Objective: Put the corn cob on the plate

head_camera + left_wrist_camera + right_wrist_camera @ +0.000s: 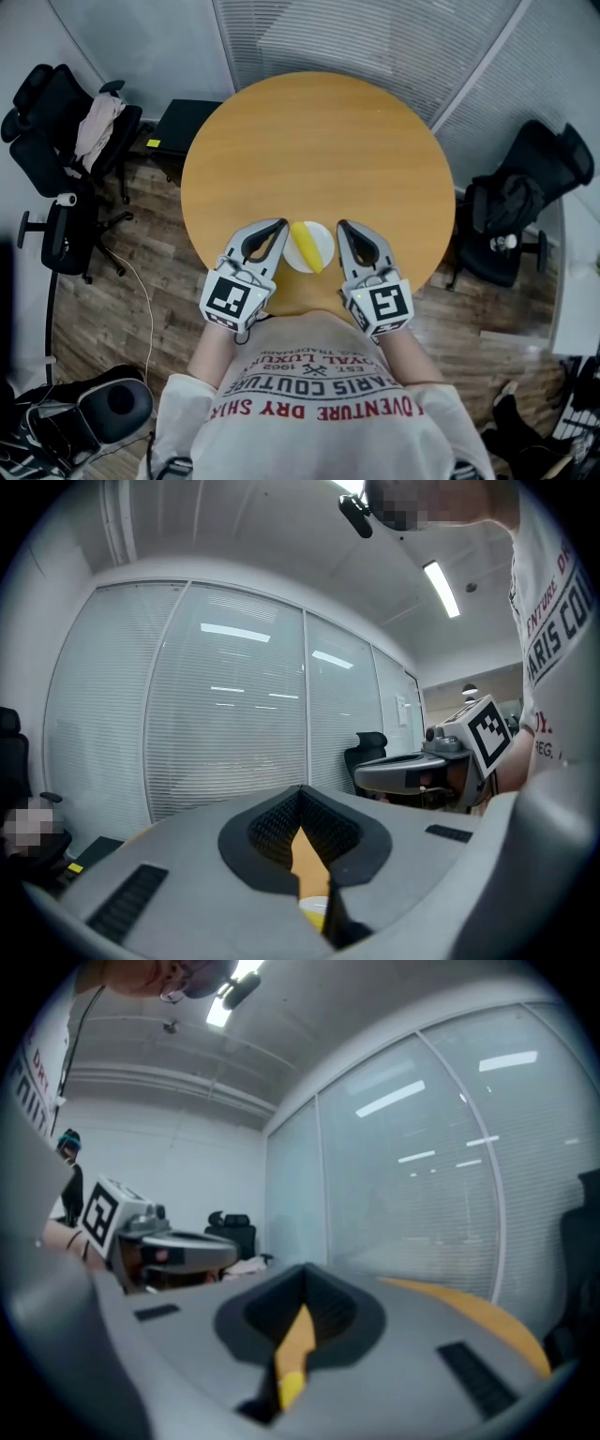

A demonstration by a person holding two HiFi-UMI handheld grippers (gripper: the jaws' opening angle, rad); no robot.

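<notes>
In the head view a yellow corn cob point(305, 246) lies on a small white plate point(324, 242) near the front edge of the round wooden table point(319, 141). My left gripper point(281, 223) sits just left of the plate and my right gripper point(341, 225) just right of it. Both point away from me with jaws together and nothing held. In the left gripper view a sliver of the corn cob point(315, 919) shows through the slit between the jaws. The right gripper view shows the corn cob point(291, 1387) the same way.
A black office chair point(56, 141) draped with cloth stands on the floor at the left, and another chair point(534, 197) at the right. A black box point(178, 127) sits by the table's far left. Blinds cover the glass wall behind.
</notes>
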